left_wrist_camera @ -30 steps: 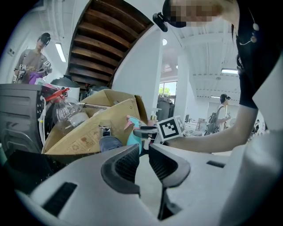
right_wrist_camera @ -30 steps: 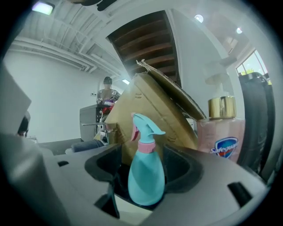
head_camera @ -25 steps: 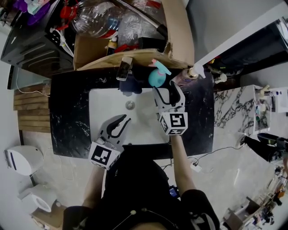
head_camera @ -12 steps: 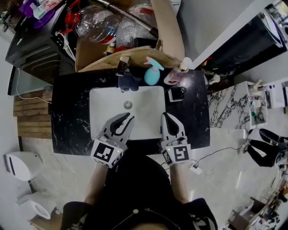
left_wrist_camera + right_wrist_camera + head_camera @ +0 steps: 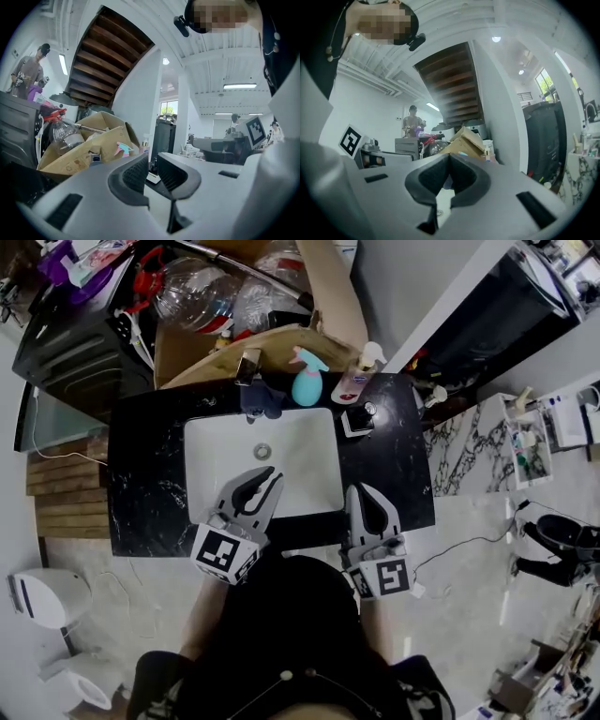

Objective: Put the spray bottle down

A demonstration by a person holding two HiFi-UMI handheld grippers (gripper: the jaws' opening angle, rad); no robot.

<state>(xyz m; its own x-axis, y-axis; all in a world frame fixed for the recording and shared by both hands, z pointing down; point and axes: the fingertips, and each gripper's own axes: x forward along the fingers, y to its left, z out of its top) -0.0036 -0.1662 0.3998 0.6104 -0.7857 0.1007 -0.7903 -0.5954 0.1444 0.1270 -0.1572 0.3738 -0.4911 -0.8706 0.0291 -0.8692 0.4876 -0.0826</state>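
The teal spray bottle (image 5: 307,385) with a pink trigger stands upright on the black counter (image 5: 150,474), behind the white sink (image 5: 220,451). Nothing holds it. In the left gripper view the spray bottle (image 5: 124,149) shows small, in front of the cardboard box. My right gripper (image 5: 362,493) hangs over the counter's near edge, far back from the bottle, shut and empty; its pads meet in the right gripper view (image 5: 449,161). My left gripper (image 5: 269,481) hovers over the sink's near part. A narrow gap shows between the left gripper's (image 5: 150,171) pads, with nothing in it.
A white pump bottle (image 5: 361,369) stands right of the spray bottle. A dark flat object (image 5: 358,421) lies at the sink's right rim. A dark cloth hangs on the faucet (image 5: 258,399). Behind the counter is a cardboard box (image 5: 281,343) full of plastic bottles.
My right gripper drew back from the spray bottle to the counter's near edge and its jaws closed empty. The bottle stayed standing. My left gripper shifted only a little.
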